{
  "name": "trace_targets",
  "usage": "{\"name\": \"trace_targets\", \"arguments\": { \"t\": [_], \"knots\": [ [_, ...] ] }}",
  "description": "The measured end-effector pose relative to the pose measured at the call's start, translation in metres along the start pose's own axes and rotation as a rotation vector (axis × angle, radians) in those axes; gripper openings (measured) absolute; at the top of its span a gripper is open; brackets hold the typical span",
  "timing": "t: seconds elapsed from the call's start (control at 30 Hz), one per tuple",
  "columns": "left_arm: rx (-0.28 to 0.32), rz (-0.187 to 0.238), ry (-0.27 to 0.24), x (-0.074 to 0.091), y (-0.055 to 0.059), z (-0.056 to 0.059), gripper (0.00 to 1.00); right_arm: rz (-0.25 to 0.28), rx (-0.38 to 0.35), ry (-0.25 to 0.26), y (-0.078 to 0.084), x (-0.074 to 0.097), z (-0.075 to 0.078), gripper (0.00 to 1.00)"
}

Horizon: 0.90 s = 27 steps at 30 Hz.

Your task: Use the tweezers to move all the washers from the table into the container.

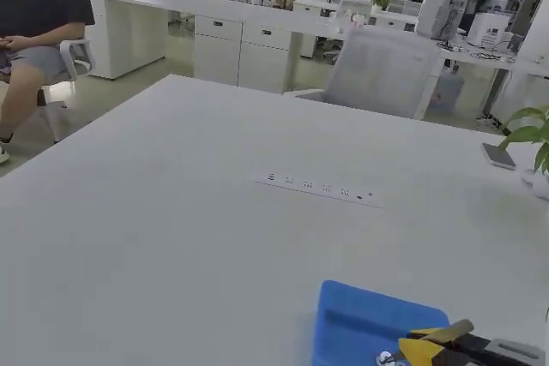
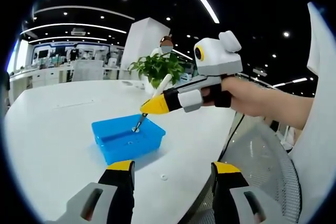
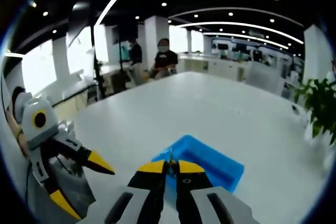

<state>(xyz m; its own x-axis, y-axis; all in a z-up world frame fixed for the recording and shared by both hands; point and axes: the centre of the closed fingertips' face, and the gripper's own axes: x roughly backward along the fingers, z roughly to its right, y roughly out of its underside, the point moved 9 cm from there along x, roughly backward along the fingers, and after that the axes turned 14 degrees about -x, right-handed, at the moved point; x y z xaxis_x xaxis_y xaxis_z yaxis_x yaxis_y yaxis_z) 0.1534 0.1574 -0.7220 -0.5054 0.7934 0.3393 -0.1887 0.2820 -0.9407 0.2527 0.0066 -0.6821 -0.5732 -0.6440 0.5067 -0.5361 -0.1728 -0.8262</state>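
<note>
I am keeping my right tongs (image 2: 153,105) clamped on the tweezers (image 2: 139,123), their tips reaching down into the blue container (image 2: 112,149), while my left tongs (image 2: 173,167) are gaping, empty. One washer (image 2: 164,177) is lying on the table (image 2: 52,129) near the container. It looks thin, light and probably slippery, so I am planning to pinch its rim through the hole.

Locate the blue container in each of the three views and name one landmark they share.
Head view: blue container, bottom edge, right of centre.
Left gripper view: blue container, left of centre.
Right gripper view: blue container, low centre.
Shared landmark: potted plant.
</note>
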Motion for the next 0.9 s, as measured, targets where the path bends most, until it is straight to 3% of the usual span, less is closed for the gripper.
{"name": "trace_targets", "arguments": {
  "t": [0.37, 0.9],
  "knots": [
    [0.000, 0.004, -0.004, 0.001, 0.000, -0.001, 0.58, 0.018, 0.037, -0.002, -0.020, -0.008, 0.005, 0.04],
    [0.000, 0.005, -0.004, 0.001, 0.000, -0.001, 0.57, 0.042, 0.029, 0.007, -0.037, -0.015, 0.009, 0.04]
  ]
}}
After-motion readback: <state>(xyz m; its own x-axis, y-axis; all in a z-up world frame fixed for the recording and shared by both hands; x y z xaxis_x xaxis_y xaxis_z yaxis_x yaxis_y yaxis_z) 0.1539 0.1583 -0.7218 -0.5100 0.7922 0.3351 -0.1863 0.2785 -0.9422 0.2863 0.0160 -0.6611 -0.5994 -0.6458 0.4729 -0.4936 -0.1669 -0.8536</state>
